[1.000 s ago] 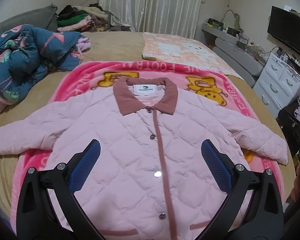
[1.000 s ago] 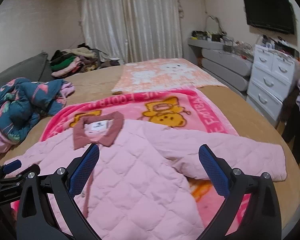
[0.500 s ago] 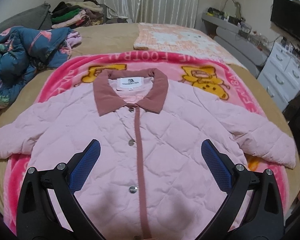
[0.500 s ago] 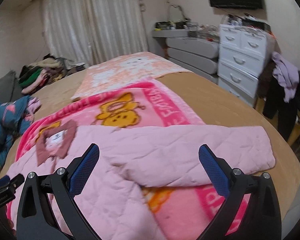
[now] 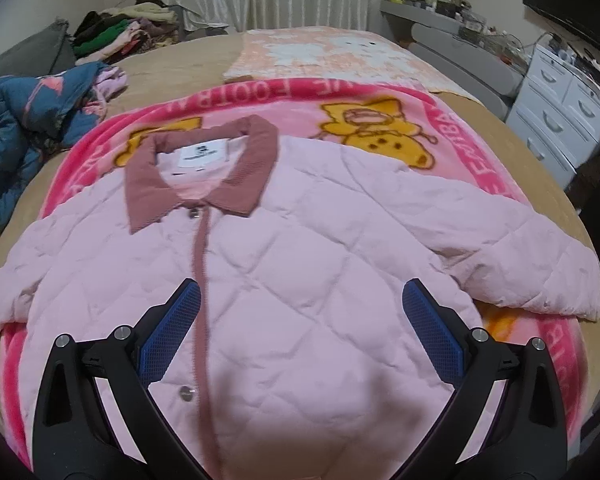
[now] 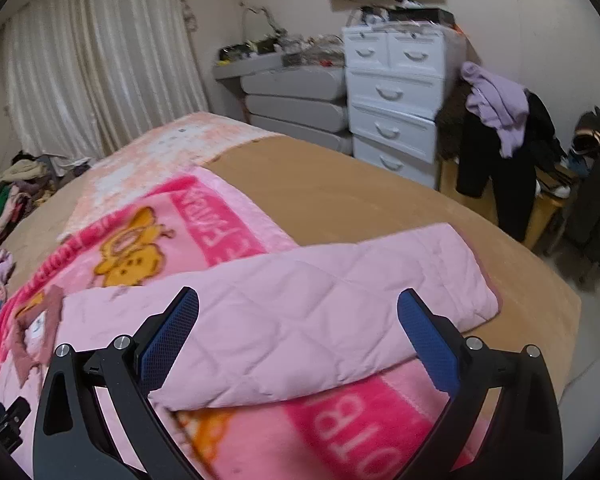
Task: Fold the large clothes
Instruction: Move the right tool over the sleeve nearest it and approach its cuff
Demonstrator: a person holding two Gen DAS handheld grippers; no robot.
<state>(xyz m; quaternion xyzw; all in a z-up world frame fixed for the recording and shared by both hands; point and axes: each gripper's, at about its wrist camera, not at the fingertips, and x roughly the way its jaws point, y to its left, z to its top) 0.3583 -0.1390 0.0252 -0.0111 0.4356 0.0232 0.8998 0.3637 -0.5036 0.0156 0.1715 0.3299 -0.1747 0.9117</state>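
Ahead of the left gripper (image 5: 300,320), whose jaws stand wide apart with nothing between them, the pink quilted jacket (image 5: 284,264) lies face up and snapped shut on a pink cartoon blanket (image 5: 472,148) spread over the bed. Its collar (image 5: 204,168) sits beyond the fingertips and a little left; the button placket runs just inside the left blue pad (image 5: 168,336). The right gripper (image 6: 298,320) is likewise spread and empty, poised above the jacket's right sleeve (image 6: 320,300), which reaches out toward the bed's edge.

The step in hand looks like bringing that sleeve in across the chest. It would go best by closing on the cuff end rather than mid-sleeve, taking both quilted layers, and carrying it low so the padding does not drag the body askew.

Only the left view shows the whole front, the collar label and the other sleeve trailing off to the left. Only the right view shows the cuff's far edge, a white drawer chest (image 6: 392,92) and the clothes draped beside it
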